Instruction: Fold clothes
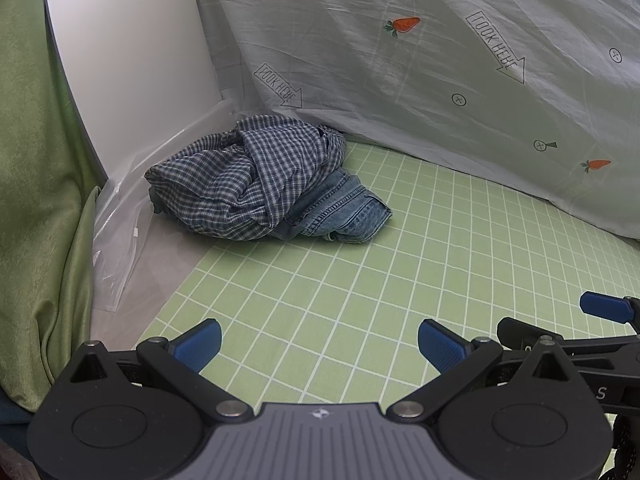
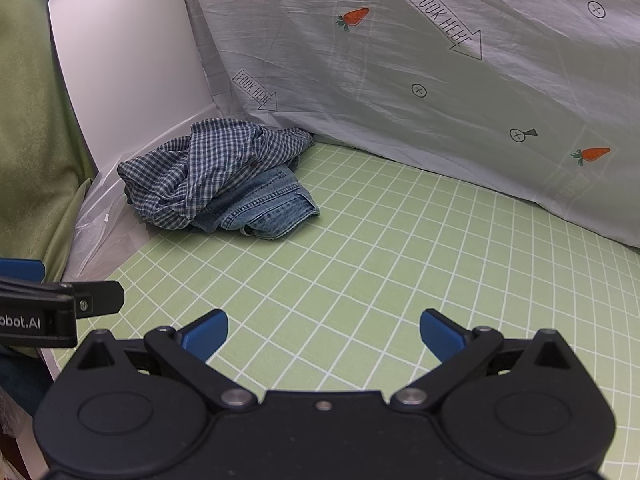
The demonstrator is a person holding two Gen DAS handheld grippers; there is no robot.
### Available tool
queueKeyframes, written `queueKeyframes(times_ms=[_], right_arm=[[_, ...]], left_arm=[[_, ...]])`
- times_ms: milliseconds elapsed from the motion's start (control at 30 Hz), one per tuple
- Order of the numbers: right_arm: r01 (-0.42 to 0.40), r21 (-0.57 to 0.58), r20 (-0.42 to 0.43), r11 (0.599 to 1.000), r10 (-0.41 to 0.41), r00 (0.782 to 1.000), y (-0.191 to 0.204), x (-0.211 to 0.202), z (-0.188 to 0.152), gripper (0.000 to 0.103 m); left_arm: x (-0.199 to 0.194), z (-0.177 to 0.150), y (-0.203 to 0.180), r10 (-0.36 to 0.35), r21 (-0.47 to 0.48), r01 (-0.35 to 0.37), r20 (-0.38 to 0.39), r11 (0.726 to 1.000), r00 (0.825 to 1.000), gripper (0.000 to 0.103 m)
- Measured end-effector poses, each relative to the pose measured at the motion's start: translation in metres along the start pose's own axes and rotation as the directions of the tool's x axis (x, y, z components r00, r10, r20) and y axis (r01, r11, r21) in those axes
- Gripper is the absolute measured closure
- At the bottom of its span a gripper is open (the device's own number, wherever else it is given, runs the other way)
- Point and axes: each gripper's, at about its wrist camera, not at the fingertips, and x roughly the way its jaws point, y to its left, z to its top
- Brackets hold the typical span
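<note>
A crumpled blue checked shirt (image 1: pixel 248 176) lies in a heap at the far left of the green grid cloth (image 1: pixel 360 280), on top of folded blue denim jeans (image 1: pixel 348 208). The same shirt (image 2: pixel 200 168) and jeans (image 2: pixel 272 208) show in the right wrist view. My left gripper (image 1: pixel 320 346) is open and empty, well short of the heap. My right gripper (image 2: pixel 324 334) is open and empty, beside the left one. Part of the right gripper (image 1: pixel 608 312) shows at the left view's right edge.
A grey sheet (image 1: pixel 440 60) with carrot prints and "LOOK HERE" arrows hangs along the back. A white panel (image 1: pixel 132 48) and a green curtain (image 1: pixel 32 160) stand at the left, with clear plastic film (image 1: pixel 120 240) at the panel's foot.
</note>
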Motion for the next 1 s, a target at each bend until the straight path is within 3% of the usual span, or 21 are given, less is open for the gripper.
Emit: queueKeyframes(times_ms=[1000], right_arm=[[-0.001,0.001,-0.002,1.0,0.001,1.0,-0.0018,0.002,-0.0011,0.0]], left_arm=[[0.0031,0.0007,-0.0017,-0.002,0.008,0.002,-0.01,1.0,1.0,0.0]])
